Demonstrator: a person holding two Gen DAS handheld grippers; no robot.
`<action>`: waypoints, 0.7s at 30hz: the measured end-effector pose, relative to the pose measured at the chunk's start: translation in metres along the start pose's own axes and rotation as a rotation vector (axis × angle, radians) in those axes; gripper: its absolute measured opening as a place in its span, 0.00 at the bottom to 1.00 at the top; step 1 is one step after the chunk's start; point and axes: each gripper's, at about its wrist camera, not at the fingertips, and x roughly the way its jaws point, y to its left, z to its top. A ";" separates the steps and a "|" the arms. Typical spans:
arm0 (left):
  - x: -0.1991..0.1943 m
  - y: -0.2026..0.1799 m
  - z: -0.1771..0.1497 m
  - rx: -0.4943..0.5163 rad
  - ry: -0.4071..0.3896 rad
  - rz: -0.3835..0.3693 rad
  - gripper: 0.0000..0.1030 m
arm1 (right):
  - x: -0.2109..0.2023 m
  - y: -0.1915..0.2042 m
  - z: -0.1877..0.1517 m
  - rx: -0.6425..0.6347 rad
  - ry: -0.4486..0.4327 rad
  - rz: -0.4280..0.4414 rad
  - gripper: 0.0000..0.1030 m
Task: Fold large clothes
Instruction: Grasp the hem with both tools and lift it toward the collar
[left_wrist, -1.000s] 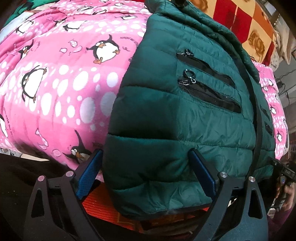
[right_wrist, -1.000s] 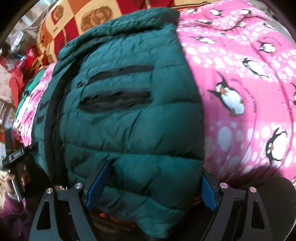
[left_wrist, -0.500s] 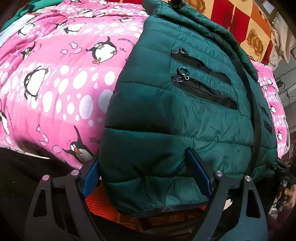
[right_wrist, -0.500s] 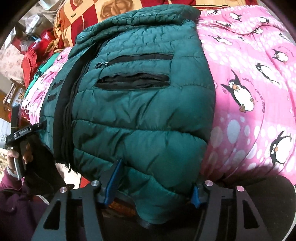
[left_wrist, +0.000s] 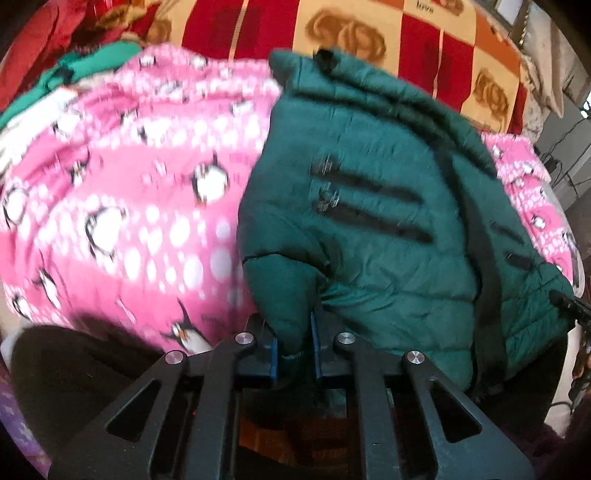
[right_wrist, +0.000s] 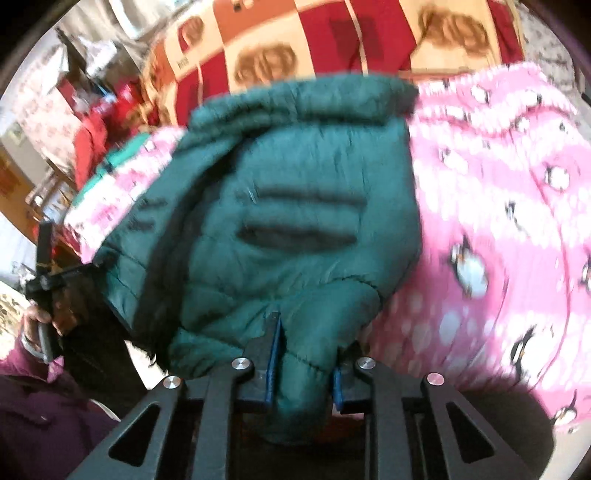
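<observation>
A dark green quilted puffer jacket (left_wrist: 376, 206) with two black zip pockets lies on a pink penguin-print blanket (left_wrist: 122, 206). My left gripper (left_wrist: 293, 347) is shut on the jacket's near hem corner, the fabric bunched between its blue pads. In the right wrist view the jacket (right_wrist: 295, 221) fills the middle. My right gripper (right_wrist: 303, 373) is shut on the hem at the other near corner, a thick fold pinched between its pads. Both views are blurred by motion.
A red and cream checked cover (left_wrist: 369, 44) lies behind the blanket. The blanket also shows in the right wrist view (right_wrist: 509, 221). The other hand and gripper handle show at the left of the right wrist view (right_wrist: 44, 280). Red clothes (right_wrist: 92, 136) are piled far left.
Both grippers have closed from wide open onto the jacket's near hem. The hem corners are now bunched and lifted, and both views have swung upward.
</observation>
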 end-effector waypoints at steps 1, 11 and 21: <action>-0.005 -0.002 0.005 0.001 -0.019 -0.005 0.12 | -0.003 0.003 0.005 -0.008 -0.020 0.000 0.20; -0.038 -0.013 0.052 0.029 -0.158 0.004 0.12 | -0.029 -0.001 0.061 0.008 -0.171 0.001 0.20; -0.035 -0.020 0.069 0.039 -0.164 0.026 0.12 | -0.025 -0.006 0.078 0.007 -0.175 -0.013 0.20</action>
